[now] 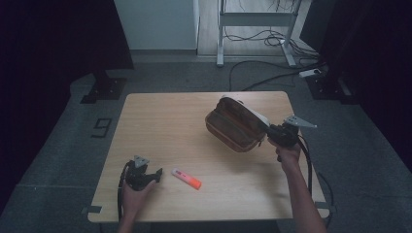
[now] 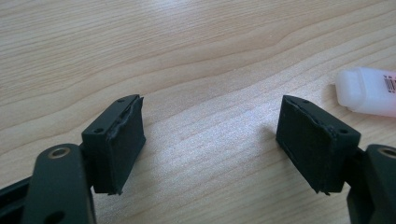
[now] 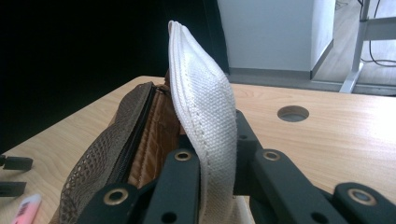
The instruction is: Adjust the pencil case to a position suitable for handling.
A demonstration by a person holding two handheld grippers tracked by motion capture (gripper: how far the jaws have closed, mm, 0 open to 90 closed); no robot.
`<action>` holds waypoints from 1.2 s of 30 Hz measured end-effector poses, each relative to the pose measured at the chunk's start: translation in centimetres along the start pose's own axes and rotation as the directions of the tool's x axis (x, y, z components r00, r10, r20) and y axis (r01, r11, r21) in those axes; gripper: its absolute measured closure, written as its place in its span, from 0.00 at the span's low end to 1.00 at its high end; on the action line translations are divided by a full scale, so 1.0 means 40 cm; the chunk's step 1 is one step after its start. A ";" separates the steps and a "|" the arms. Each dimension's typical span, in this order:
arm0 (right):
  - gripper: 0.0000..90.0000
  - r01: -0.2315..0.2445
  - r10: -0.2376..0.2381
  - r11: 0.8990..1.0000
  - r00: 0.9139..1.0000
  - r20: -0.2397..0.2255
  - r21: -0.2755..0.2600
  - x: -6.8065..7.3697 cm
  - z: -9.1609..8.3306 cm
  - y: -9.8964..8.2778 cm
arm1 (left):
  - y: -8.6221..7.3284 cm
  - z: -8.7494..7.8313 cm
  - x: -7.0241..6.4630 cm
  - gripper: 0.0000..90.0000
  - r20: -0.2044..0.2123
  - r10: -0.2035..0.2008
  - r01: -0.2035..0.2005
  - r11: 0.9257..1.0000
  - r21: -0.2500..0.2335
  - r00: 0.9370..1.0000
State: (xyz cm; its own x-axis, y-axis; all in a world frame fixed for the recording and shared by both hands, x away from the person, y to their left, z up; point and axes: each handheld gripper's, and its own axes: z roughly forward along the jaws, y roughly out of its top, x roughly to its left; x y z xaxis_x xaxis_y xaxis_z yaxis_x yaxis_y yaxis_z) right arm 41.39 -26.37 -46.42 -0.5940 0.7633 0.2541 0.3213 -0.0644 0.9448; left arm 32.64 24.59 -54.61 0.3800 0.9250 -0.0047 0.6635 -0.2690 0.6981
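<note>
While the right hand-held gripper (image 1: pixel 270 132) pinches the brown pouch's (image 1: pixel 234 125) white edge, lifting it open, the spread left hand-held gripper (image 1: pixel 158 175) has yet to grasp the nearby highlighter (image 1: pixel 186 178).

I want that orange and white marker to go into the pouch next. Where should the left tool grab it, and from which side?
Grip the marker across its middle, coming from its left, where the open left tool already sits. It lies flat on the table, long and slim, white end nearest that tool, so closing across its narrow width probably holds better than pinching an end.
</note>
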 end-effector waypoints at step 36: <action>0.92 0.034 -0.034 0.999 0.991 -0.126 0.001 0.128 -0.013 -0.063 | 0.000 0.000 0.000 0.26 0.000 0.000 0.000 1.000 -0.001 1.000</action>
State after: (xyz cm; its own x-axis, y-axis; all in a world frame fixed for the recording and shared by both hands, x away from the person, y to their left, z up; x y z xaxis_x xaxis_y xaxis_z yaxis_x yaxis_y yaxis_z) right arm 37.15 -22.62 -47.37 -0.6931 0.6776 0.2458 0.3010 -0.0377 0.9529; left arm 32.64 24.58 -54.62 0.3803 0.9248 -0.0046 0.6629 -0.2691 0.6986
